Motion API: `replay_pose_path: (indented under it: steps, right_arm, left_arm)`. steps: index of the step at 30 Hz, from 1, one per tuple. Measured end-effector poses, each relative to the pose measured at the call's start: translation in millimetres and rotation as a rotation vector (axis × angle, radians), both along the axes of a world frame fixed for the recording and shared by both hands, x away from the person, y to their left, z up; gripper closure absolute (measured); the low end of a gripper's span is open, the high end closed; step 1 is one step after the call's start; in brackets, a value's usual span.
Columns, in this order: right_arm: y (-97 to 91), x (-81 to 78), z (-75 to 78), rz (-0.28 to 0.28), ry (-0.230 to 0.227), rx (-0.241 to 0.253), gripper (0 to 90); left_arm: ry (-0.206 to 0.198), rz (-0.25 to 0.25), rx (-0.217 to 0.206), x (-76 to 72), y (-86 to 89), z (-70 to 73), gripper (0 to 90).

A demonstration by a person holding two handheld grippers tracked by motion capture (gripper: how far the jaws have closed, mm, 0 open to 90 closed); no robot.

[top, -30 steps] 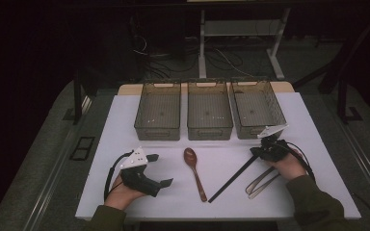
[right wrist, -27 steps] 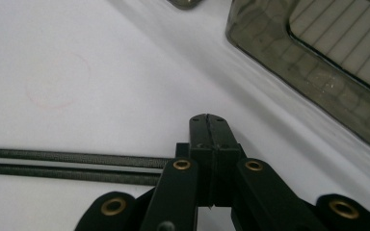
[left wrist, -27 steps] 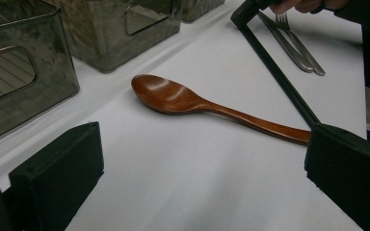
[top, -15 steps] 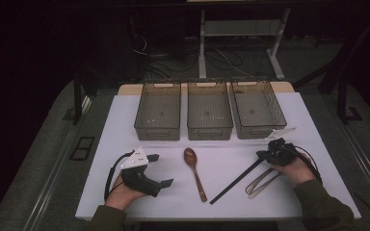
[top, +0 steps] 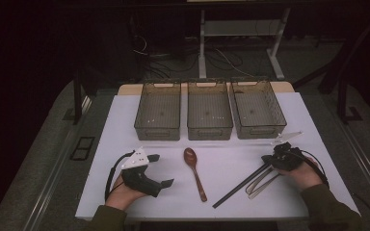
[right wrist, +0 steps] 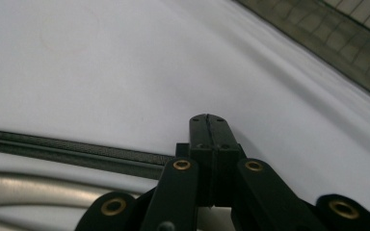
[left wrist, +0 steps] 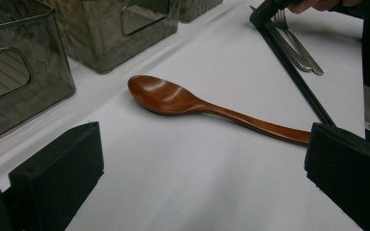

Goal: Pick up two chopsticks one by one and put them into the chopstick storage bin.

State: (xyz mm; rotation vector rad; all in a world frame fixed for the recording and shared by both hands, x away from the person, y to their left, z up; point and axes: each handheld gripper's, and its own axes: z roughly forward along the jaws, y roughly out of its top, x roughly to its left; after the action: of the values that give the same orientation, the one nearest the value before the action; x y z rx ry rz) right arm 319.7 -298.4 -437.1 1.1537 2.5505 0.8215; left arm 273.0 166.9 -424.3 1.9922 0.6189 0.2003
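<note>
A brown wooden spoon (top: 194, 169) lies on the white table between my hands, bowl toward the bins. My left gripper (top: 162, 169) rests left of it, open and empty. In the left gripper view the spoon (left wrist: 173, 98) lies ahead of the wide-apart pads (left wrist: 58, 175). Black chopsticks (top: 241, 185) and a metal fork and knife (top: 262, 183) lie at the right. My right gripper (top: 267, 160) is shut with nothing between its jaws, at the chopsticks' far end. In the right gripper view the gripper (right wrist: 208, 120) hides part of the chopsticks (right wrist: 77, 153); contact is unclear.
Three clear plastic bins (top: 158, 111) (top: 209, 110) (top: 259, 108) stand in a row at the back of the white tabletop (top: 125, 120). Dark floor, cables and table legs lie beyond. The table's front edge runs just ahead of both forearms.
My right gripper has slid a little toward the near right, away from the right-hand bin, to the chopsticks' end. The left gripper and the utensils have stayed put.
</note>
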Motion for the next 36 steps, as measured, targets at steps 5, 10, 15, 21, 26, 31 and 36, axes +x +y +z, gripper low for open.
replay_pose_path:
  steps: [5,10,15,21,26,31,36]
  right_arm:
    - [-2.8,-3.2,0.1,0.003,-0.001,0.003,89.0]
    - [0.2,-8.6,10.7,0.028,-0.031,0.081,88.9]
    - [11.4,-21.4,15.6,0.125,-0.038,0.164,79.9]
    - [38.0,-37.2,14.2,0.329,-0.023,0.196,64.8]
    - [56.4,-46.3,12.9,0.436,-0.025,0.203,59.8]
    - [75.6,-53.6,10.3,0.561,-0.028,0.208,58.4]
    - [95.7,-56.9,5.2,0.663,-0.015,0.187,58.9]
  left_arm:
    - [0.0,0.001,-0.001,0.3,0.1,-0.1,0.0]
    - [0.0,0.002,-0.002,0.1,0.6,0.4,0.0]
    - [-0.001,-0.001,0.002,0.0,0.6,0.2,0.0]
    - [0.0,0.0,0.003,-0.3,0.4,0.4,0.0]
    - [-0.002,-0.002,0.002,-0.3,0.3,0.4,0.0]
    - [0.0,-0.001,0.0,-0.6,-0.6,0.2,0.0]
    - [-0.001,-0.004,0.001,-0.8,-1.3,0.3,0.0]
